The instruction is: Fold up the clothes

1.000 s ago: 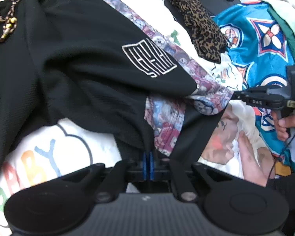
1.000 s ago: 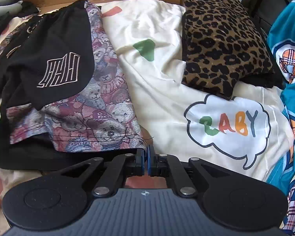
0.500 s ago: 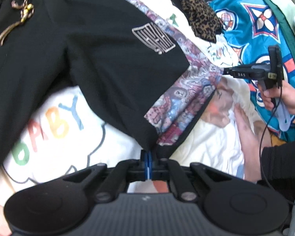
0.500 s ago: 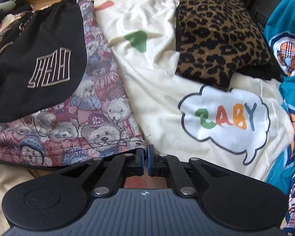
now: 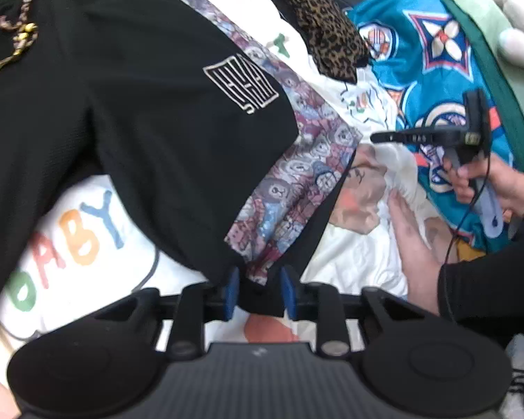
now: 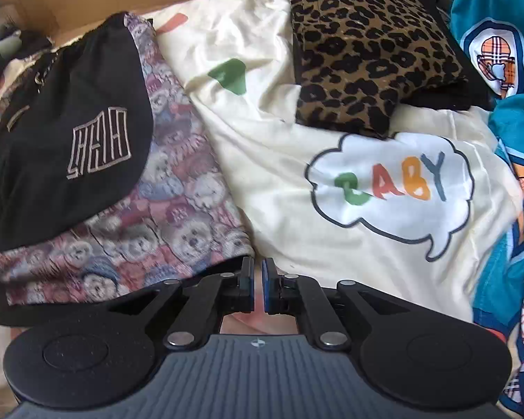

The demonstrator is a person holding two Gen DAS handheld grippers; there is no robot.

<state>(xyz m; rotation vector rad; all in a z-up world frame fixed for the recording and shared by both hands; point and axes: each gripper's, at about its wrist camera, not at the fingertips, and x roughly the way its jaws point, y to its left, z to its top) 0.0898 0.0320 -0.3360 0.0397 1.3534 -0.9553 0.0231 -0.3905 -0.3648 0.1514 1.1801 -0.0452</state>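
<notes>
Black shorts (image 5: 129, 104) lie hem-first between the wide left tongs (image 5: 257, 291); right tongs (image 6: 257, 288) narrow, empty.

The shorts (image 5: 129, 104) are black with a white line logo and a side panel of teddy bears in maroon, blue and grey. The sheet (image 6: 297, 111) is cream, its white cloud spelling BABY in green, red, orange and blue. At one o'clock, a leopard-print garment (image 6: 366, 42); at three, a teal patterned fabric (image 6: 499, 35).
</notes>
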